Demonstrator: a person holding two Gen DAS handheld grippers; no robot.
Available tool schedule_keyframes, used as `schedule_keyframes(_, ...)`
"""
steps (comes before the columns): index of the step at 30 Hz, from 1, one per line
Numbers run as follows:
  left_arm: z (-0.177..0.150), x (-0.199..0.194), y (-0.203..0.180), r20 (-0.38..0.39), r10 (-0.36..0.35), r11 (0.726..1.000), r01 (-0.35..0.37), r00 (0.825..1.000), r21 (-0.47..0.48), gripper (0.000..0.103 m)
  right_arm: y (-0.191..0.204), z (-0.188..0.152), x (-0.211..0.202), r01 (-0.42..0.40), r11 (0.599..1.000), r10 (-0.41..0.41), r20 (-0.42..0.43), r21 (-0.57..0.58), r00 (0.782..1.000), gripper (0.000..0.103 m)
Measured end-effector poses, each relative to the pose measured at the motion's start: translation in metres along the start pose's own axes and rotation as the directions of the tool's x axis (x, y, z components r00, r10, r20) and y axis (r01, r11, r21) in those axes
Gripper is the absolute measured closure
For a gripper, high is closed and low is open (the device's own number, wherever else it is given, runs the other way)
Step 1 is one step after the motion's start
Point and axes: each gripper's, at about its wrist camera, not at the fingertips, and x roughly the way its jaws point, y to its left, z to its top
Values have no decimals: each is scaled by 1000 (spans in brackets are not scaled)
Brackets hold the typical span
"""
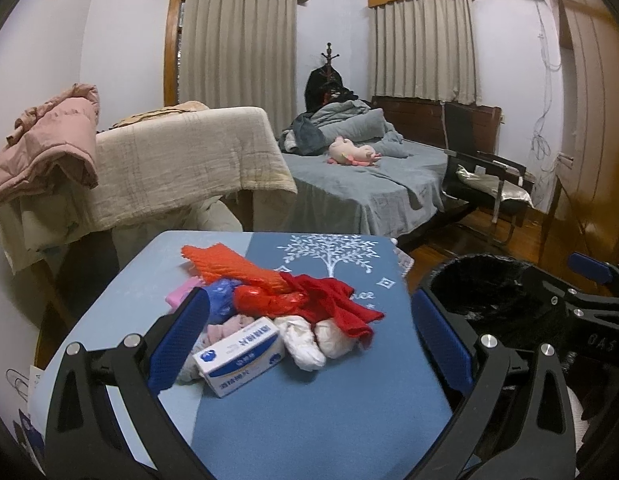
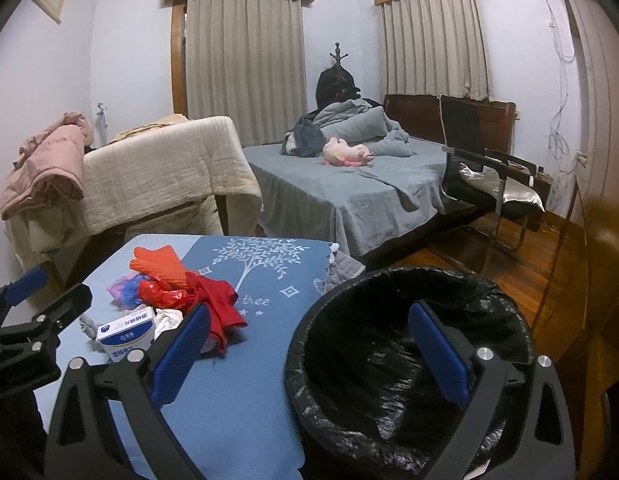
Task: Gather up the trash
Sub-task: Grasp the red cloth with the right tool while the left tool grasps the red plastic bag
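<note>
A heap of trash lies on the blue table point(image 1: 329, 412): a white and blue box point(image 1: 241, 356), an orange foam net point(image 1: 233, 268), a red cloth point(image 1: 333, 300), a red plastic bag point(image 1: 265, 300), white wads point(image 1: 309, 340) and a blue bag point(image 1: 221, 296). My left gripper point(image 1: 309, 344) is open and empty, its jaws either side of the heap's near end. My right gripper point(image 2: 309, 356) is open and empty over the rim of the black-lined trash bin point(image 2: 389, 360), right of the table. The heap also shows in the right wrist view: the box point(image 2: 127, 336) and the red cloth point(image 2: 217, 304).
A cloth-draped chair point(image 1: 181, 160) with a pink jacket point(image 1: 45, 140) stands behind the table. A grey bed point(image 1: 369, 176) with a pink plush toy point(image 1: 353, 152) is further back. A black chair point(image 1: 481, 176) stands on the wooden floor at the right.
</note>
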Motion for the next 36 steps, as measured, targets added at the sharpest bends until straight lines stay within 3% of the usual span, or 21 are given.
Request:
schedule_keyframes(8, -1, 18, 36, 20, 107, 994, -107, 994, -12, 5, 24, 6, 33, -49, 999, 49, -2, -22, 999, 6)
schedule_keyframes(14, -1, 39, 66, 9, 163, 986, -163, 987, -24, 5, 47, 9, 70, -100, 994, 99, -28, -44, 995, 13)
schedule_keyframes(22, -6, 72, 84, -33, 152, 987, -153, 988, -43, 5, 69, -1, 129, -139, 987, 129, -133, -74, 983, 33)
schedule_keyframes(24, -9, 80, 86, -40, 150, 988, -151, 988, -39, 5, 70, -4, 142, -152, 986, 140, -167, -67, 976, 41)
schedule_keyframes(31, -15, 105, 92, -79, 141, 988, -145, 987, -50, 10, 80, -20, 175, -205, 974, 176, -245, -96, 953, 52)
schedule_keyframes(36, -19, 115, 91, -94, 135, 990, -139, 986, -39, 11, 83, -25, 192, -254, 964, 221, -293, -77, 930, 67)
